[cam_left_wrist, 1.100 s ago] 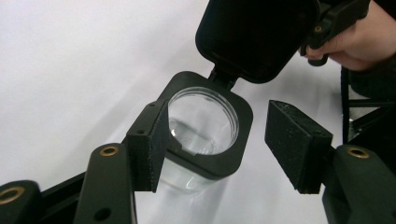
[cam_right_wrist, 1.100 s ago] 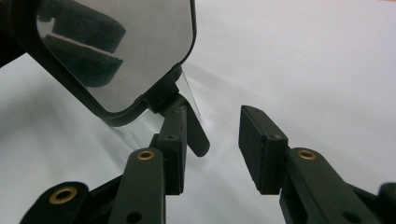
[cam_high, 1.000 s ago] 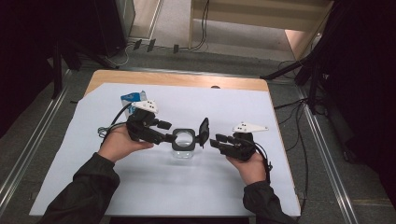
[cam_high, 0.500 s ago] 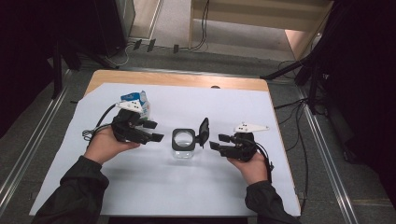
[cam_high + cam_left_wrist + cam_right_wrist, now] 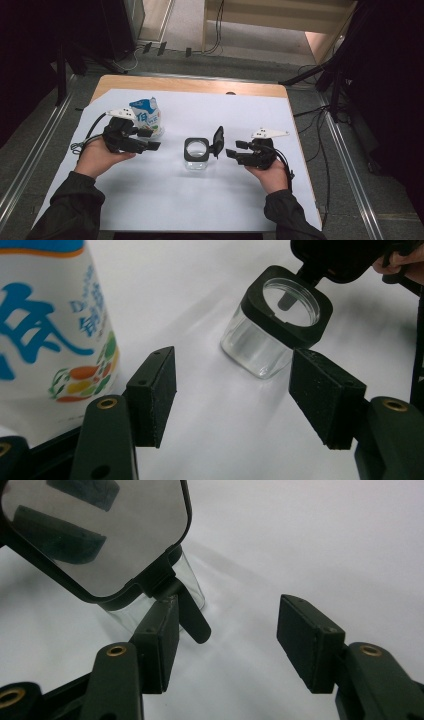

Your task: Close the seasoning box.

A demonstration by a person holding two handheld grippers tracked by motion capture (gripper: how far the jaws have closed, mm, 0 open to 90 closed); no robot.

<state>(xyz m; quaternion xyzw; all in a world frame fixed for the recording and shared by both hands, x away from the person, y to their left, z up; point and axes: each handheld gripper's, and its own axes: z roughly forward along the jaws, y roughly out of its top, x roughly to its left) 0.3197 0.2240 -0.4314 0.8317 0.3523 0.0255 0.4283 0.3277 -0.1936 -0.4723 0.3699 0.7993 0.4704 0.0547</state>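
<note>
A clear jar (image 5: pixel 196 156) with a black collar was seen mid-worktop (image 5: pixel 165 200), empty, its hinged lid (image 5: pixel 218 140) raised at 3 o'clock. A milk carton (image 5: pixel 146 116) stood at 10 o'clock. The left gripper (image 5: pixel 152 146) and right gripper (image 5: pixel 231 153) flanked the jar, jaws spread, nothing held.

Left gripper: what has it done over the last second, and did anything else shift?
The left gripper let go of the jar and drew back leftward to beside the carton, jaws open. The right gripper eased slightly away from the flipped-up lid, also open. Jar, open lid and carton stayed in place.
</note>
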